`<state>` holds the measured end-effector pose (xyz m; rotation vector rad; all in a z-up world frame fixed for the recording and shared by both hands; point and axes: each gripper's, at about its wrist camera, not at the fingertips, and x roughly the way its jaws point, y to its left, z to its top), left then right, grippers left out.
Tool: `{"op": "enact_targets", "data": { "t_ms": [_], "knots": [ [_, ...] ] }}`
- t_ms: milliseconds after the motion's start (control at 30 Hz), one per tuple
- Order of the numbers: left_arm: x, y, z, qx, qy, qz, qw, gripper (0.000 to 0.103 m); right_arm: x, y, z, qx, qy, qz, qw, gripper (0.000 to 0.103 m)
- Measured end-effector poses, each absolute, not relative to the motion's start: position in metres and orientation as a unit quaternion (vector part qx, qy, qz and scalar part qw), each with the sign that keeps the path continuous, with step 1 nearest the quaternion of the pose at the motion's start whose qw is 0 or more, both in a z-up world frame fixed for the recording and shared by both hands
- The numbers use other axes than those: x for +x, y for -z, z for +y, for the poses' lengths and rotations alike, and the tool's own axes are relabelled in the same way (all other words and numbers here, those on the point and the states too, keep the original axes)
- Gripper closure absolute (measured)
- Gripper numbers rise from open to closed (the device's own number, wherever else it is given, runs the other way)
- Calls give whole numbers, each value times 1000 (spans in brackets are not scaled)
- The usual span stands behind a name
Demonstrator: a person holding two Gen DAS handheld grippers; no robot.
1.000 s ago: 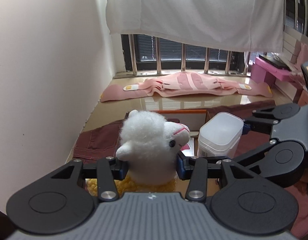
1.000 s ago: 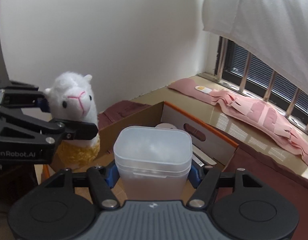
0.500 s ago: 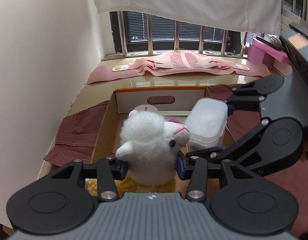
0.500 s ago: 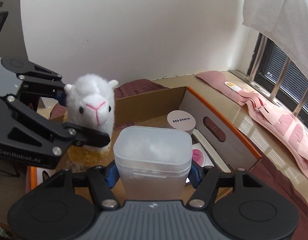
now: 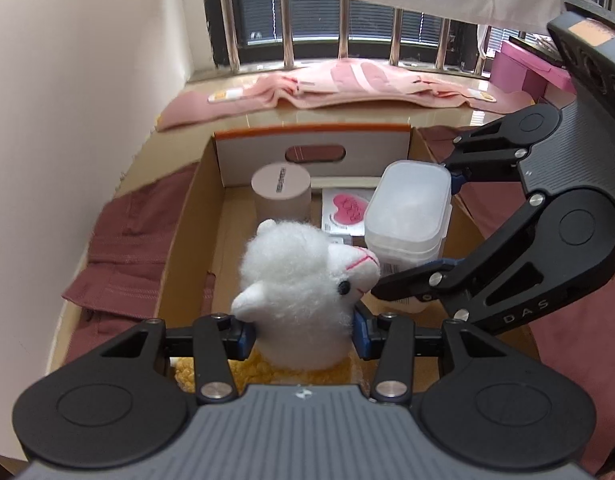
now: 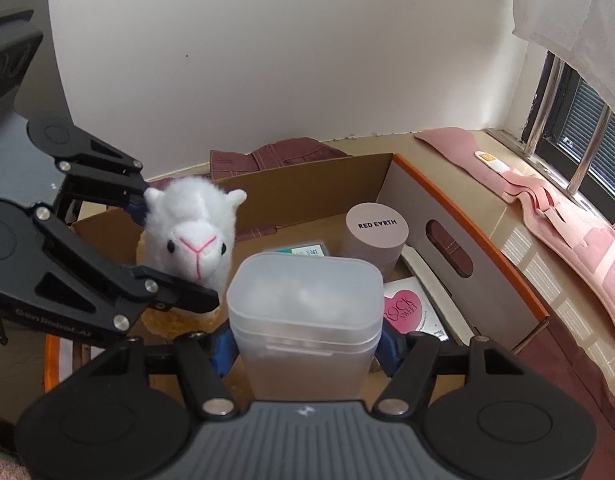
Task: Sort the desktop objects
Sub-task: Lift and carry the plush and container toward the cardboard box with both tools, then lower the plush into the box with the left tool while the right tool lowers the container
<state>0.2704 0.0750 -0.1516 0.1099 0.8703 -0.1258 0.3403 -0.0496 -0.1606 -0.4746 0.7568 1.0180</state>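
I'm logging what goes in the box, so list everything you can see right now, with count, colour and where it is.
plush alpaca: 1, white with yellow base, held over the box's near end
plastic container: 1, frosted clear, held over the box
cardboard box: 1, brown with orange rim, on the ledge
round tin: 1, beige-pink, inside at the box's far end
heart card: 1, pink heart on white, on the box floor
teal item: 1, partly hidden, inside the box
maroon cloth: 1, beside and under the box
pink cloth: 1, along the window
left tongs: black, shut on the alpaca
right tongs: black, shut on the container
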Motion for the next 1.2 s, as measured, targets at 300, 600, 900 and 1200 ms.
{"op": "enact_targets", "data": {
  "t_ms": [300, 600, 900, 1200],
  "knots": [
    [271, 156, 74, 50, 65, 427, 901, 55, 344, 165, -50, -222, -477, 360, 771, 38],
    [270, 160, 76, 41, 63, 435, 897, 50, 341, 165, -45, -241, -491, 356, 758, 37],
    [264, 160, 79, 23, 60, 448, 892, 43, 343, 170, -50, -205, -478, 364, 772, 37],
    [253, 152, 74, 12, 62, 449, 891, 27, 339, 177, -50, -182, -467, 363, 785, 37]
  ]
}}
